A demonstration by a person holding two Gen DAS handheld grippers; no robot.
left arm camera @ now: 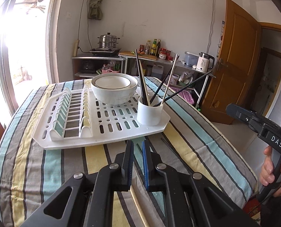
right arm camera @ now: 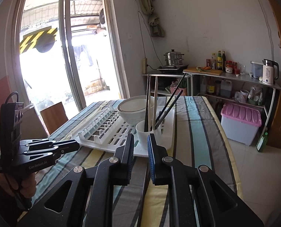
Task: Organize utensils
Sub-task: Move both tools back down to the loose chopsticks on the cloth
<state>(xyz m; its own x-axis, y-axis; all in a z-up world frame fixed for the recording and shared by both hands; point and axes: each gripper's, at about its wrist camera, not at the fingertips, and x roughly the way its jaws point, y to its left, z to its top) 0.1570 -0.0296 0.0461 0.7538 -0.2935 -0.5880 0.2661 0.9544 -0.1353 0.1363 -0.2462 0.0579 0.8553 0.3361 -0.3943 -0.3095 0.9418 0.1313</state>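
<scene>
A white drying rack [left arm camera: 110,121] lies on the striped tablecloth; it also shows in the right wrist view [right arm camera: 112,138]. On it stand stacked white bowls [left arm camera: 114,89] and a white cup [left arm camera: 149,111] that holds several chopsticks [left arm camera: 142,83], dark and pale. One dark chopstick [left arm camera: 168,144] lies on the cloth right of the rack's near corner. My left gripper [left arm camera: 138,145] hovers just before the rack's near edge, jaws slightly apart and empty. My right gripper [right arm camera: 140,141] is open and empty, just in front of the cup [right arm camera: 149,134].
The table's right edge [left arm camera: 225,132] drops to the floor. A wooden door [left arm camera: 234,60] stands at the right. Shelves with a steamer pot [left arm camera: 108,41], bottles and a kettle [left arm camera: 204,62] line the back wall. A pink-lidded bin [right arm camera: 240,123] sits on the floor.
</scene>
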